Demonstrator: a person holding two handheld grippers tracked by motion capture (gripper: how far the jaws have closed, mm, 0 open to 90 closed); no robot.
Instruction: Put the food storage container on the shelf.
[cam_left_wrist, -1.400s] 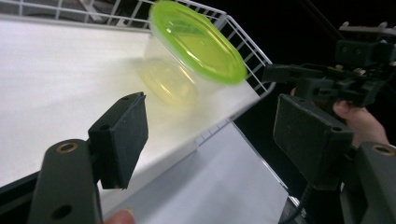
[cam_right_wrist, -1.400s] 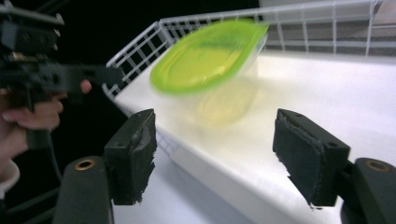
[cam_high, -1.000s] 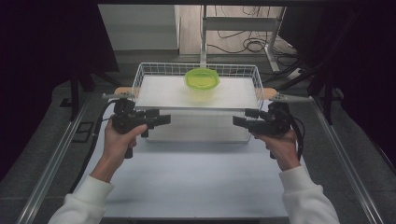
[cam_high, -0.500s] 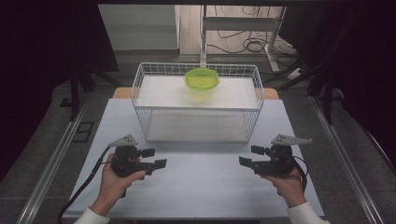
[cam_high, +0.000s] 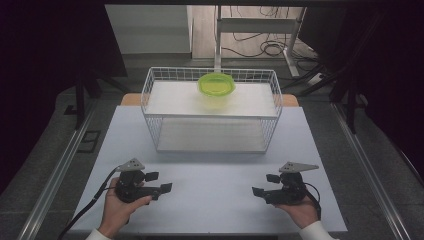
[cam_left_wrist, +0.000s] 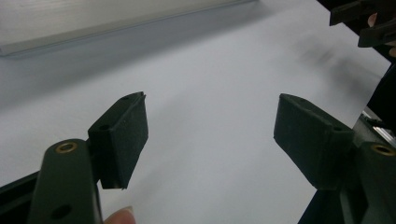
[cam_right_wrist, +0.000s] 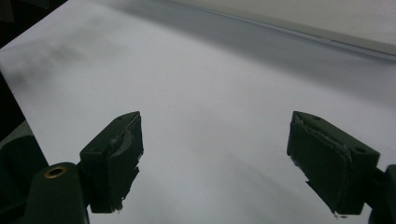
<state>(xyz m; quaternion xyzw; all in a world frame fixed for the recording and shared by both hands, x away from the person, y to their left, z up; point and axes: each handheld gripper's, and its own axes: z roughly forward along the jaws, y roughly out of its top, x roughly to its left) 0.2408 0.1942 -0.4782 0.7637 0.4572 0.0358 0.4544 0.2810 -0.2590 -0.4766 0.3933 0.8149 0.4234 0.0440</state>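
A white wire basket (cam_high: 212, 145) stands at the middle back of the white table (cam_high: 215, 200). A translucent green bowl (cam_high: 216, 85) rests in it on a white surface near the back wall. My left gripper (cam_high: 160, 182) lies low near the front left of the table, held in a hand, jaws open and empty. My right gripper (cam_high: 265, 184) mirrors it at the front right, also open and empty. The two point toward each other. The left gripper view has its own gripper (cam_left_wrist: 210, 130) spread wide over bare tabletop. In the right gripper view that gripper (cam_right_wrist: 215, 158) is just as wide.
Wooden table ends (cam_high: 131, 99) show behind the basket on both sides. Metal rails (cam_high: 60, 170) run along the table's left and right edges. Cables lie on the floor beyond. The other gripper (cam_left_wrist: 369, 21) appears far off in the left gripper view.
Both hands have drawn back from the basket's front corners to the near edge of the table. The basket and bowl stand where they were.
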